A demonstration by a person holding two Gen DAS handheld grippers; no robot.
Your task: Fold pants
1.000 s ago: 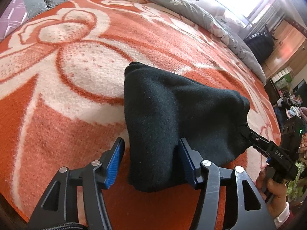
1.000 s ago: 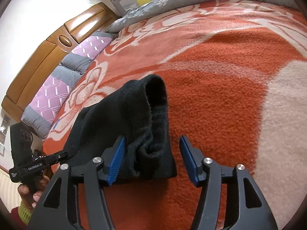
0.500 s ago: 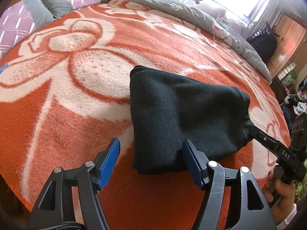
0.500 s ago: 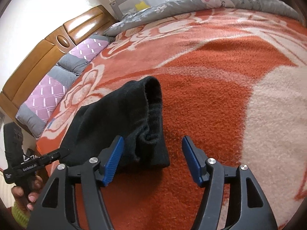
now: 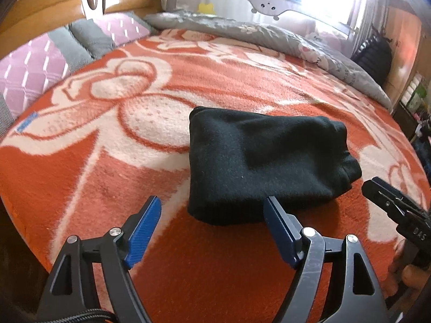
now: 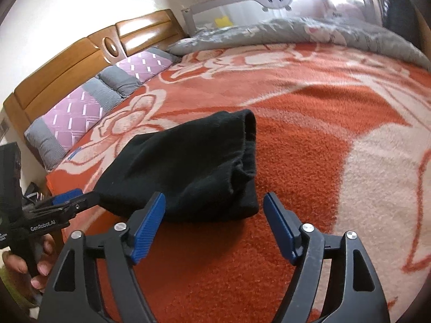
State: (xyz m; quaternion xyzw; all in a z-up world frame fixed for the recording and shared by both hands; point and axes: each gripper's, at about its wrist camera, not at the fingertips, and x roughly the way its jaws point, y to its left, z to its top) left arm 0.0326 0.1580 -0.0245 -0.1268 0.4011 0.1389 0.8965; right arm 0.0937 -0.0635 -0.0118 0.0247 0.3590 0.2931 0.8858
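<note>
Headboard: upper left of the left wrist view, glossy orange-brown wood, oval inset; top cut off by the lens rim.
Pillows: below the headboard, quilted lilac with grey ribbed bands; left ends out of frame.
Blanket: fuzzy pile, orange-red with cream flower outlines, covers most of the bed.
Left gripper: bottom centre of its own view, black frame, ribbed blue pads; jaws wide apart and just been opening, nothing pressed between them, right pad tip at the near hem of the pants. In the right wrist view, lower left, held in a half-hidden hand.
Pants: centre of frame, on the blanket, black soft knit folded into a thick, rounded block; layers show at the right end, underside hidden.
Quilt: upper centre to right, grey with pale print, bunched along the far edge.
Right gripper: bottom centre of its own view, jaws spread and just been opening, gap empty, near end of the pants just beyond the tips. At the right edge of the left wrist view, cut off.
Window area: upper right, blown out, details unreadable.
</note>
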